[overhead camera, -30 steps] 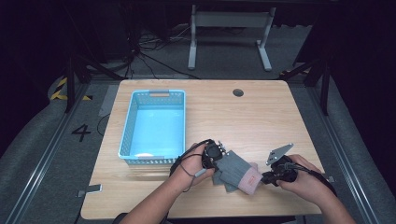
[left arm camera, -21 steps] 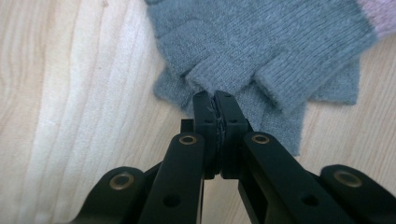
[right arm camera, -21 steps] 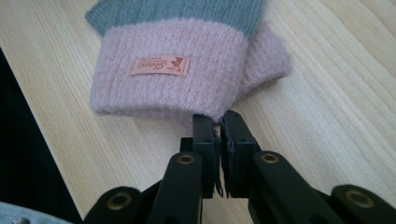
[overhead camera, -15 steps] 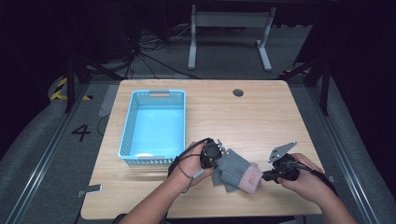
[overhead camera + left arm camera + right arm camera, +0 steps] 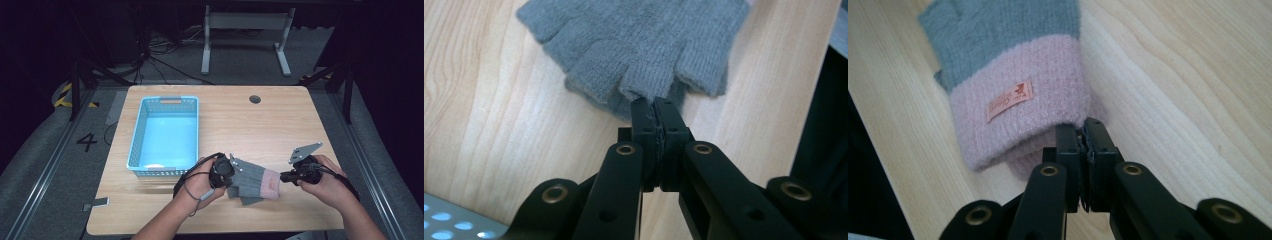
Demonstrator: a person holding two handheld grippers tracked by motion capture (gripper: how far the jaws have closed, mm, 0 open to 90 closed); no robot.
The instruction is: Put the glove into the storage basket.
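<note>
Near the table's front edge we pinch a grey glove (image 5: 252, 181) at both ends: our left gripper (image 5: 655, 111) is clamped on a finger tip, our right gripper (image 5: 1083, 132) on the pink cuff (image 5: 1018, 115). The glove stretches between them over the table (image 5: 280, 125). Left and farther off stands the blue basket (image 5: 165, 132); beyond it bare wood runs to the far edge.

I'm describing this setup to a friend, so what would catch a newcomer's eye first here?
A grey glove with a pink cuff lies at the table's near edge, pinched at both ends: the left gripper shut on a fingertip, the right gripper shut on the cuff. A bright blue basket stands left of it.
</note>
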